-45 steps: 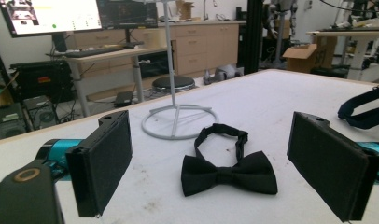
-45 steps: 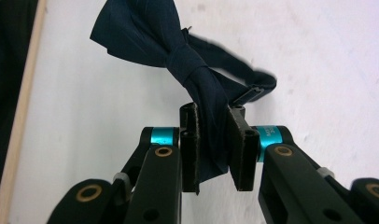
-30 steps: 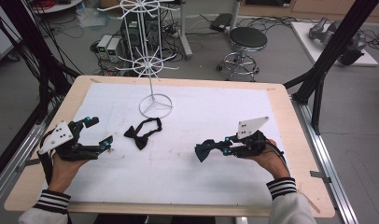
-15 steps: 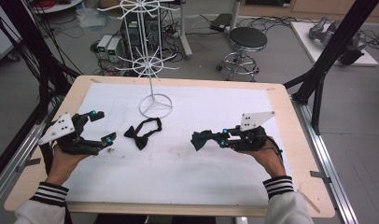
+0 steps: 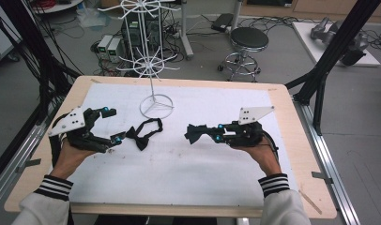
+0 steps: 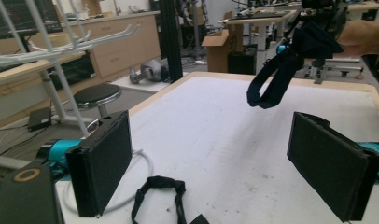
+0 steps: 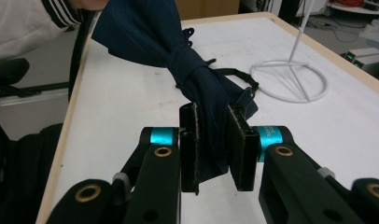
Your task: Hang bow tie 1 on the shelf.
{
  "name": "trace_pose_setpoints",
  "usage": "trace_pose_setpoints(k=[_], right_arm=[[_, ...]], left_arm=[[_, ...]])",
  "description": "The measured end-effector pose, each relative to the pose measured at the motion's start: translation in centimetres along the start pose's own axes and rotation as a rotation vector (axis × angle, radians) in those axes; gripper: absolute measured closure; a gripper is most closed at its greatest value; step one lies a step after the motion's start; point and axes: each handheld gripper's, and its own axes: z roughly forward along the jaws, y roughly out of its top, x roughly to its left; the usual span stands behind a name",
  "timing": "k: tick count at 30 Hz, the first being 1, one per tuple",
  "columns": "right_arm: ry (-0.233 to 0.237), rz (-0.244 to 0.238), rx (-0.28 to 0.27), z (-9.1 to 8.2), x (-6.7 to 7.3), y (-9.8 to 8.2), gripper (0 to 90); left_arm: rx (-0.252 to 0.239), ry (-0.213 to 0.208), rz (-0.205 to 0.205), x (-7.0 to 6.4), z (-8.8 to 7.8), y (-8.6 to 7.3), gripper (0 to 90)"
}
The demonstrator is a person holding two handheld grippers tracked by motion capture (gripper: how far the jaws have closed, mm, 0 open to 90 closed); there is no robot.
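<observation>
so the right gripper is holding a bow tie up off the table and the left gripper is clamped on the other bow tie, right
Not quite. The right gripper does hold a dark bow tie off the table, jaws shut on it. But the left gripper is not clamped on anything: the left gripper view shows its jaws wide apart with nothing between them, and the other bow tie lies on the white table cover.

Your right gripper (image 7: pixel 214 154) is black with teal rings, and the bow tie (image 7: pixel 178 51) in its jaws is dark navy. The second bow tie (image 5: pixel 142 134) looks black. Your table (image 5: pixel 282 101) is pale wood under a white mat (faintly smudged); the rack (image 5: pixel 155 96) is white wire. Your sleeves (image 5: pixel 52 187) are white, with black-striped cuffs.
</observation>
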Motion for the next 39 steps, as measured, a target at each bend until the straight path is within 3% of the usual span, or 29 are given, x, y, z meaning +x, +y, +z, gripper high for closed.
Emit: trace_pose_setpoints(k=[7,20,25,29,39], right_arm=[[0.023,0.037,-0.017,0.7,0.2,0.6,77.0],[0.026,0.027,0.030,2.8,0.7,2.4,76.9],[0.032,0.030,0.024,3.2,0.8,3.0,76.8],[0.032,0.031,0.009,3.4,0.8,3.5,76.8],[0.018,0.044,0.037,4.1,1.0,4.0,76.7]], left_arm=[[0.012,-0.036,0.007,-0.2,0.8,0.7,14.4],[0.038,-0.100,0.035,-1.1,2.9,2.8,14.3],[0.035,-0.132,0.045,-1.6,3.8,3.7,14.3],[0.032,-0.151,0.043,-1.8,4.5,4.1,14.4],[0.055,-0.196,0.053,-2.9,6.4,4.3,14.4]])
